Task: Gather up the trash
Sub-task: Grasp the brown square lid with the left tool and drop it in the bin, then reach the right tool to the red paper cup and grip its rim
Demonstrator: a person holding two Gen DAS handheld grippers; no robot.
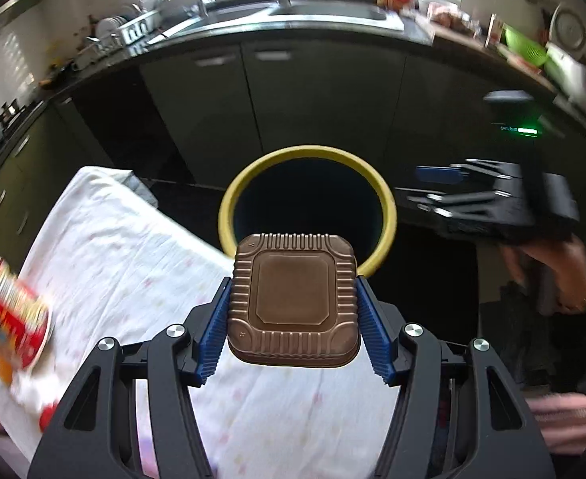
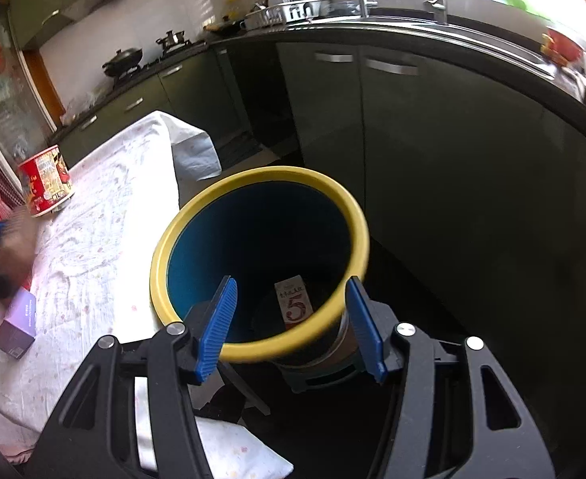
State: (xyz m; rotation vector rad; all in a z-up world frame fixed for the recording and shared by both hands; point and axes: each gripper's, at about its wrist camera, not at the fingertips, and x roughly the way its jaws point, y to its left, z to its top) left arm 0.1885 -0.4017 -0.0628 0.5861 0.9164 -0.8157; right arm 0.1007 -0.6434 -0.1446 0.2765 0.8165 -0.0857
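My left gripper is shut on a brown ribbed plastic tray, bottom side toward the camera, held over the table's edge just short of the yellow-rimmed bin. My right gripper is open and empty, hovering above the same bin, whose inside is blue. A carton marked "5" lies at the bin's bottom. The right gripper also shows blurred in the left wrist view, to the right of the bin.
A table with a white cloth stands left of the bin. On it are a red printed cup, seen also in the left wrist view, and a purple box. Dark kitchen cabinets and a counter with a sink lie behind.
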